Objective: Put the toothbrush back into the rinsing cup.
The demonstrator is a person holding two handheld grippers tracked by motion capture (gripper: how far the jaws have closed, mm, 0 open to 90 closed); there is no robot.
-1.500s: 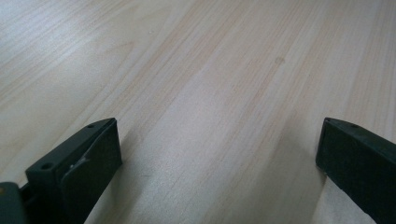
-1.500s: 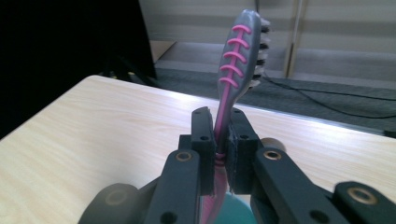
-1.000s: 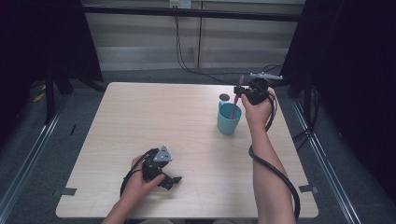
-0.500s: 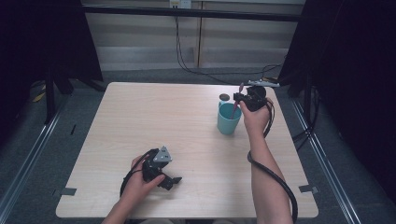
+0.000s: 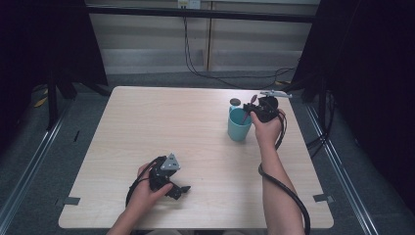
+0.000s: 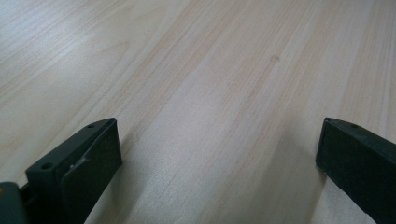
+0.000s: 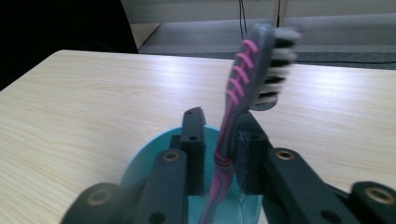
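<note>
Pale wooden table standing before dark curtains and a grey floor, with a person working two hand-held grippers at it. At the far right of the table, the right gripper is hovering directly over a teal cup, with a grey and pink toothbrush standing between its jaws. Its jaws have just been opening, and in the right gripper view the handle is leaning against the right jaw while a narrow gap is showing at the left one, so the pinch appears to be loosening rather than pressing. The toothbrush's long axis is running nearly upright, bristled head uppermost and tilted slightly, its lower end pointing down into the cup mouth just below; the coming move therefore turns on a short drop along that axis. A small dark round object is lying just behind the cup. The left gripper is resting near the front edge of the table, well apart from the cup, jaws spread wide over bare wood.
</note>
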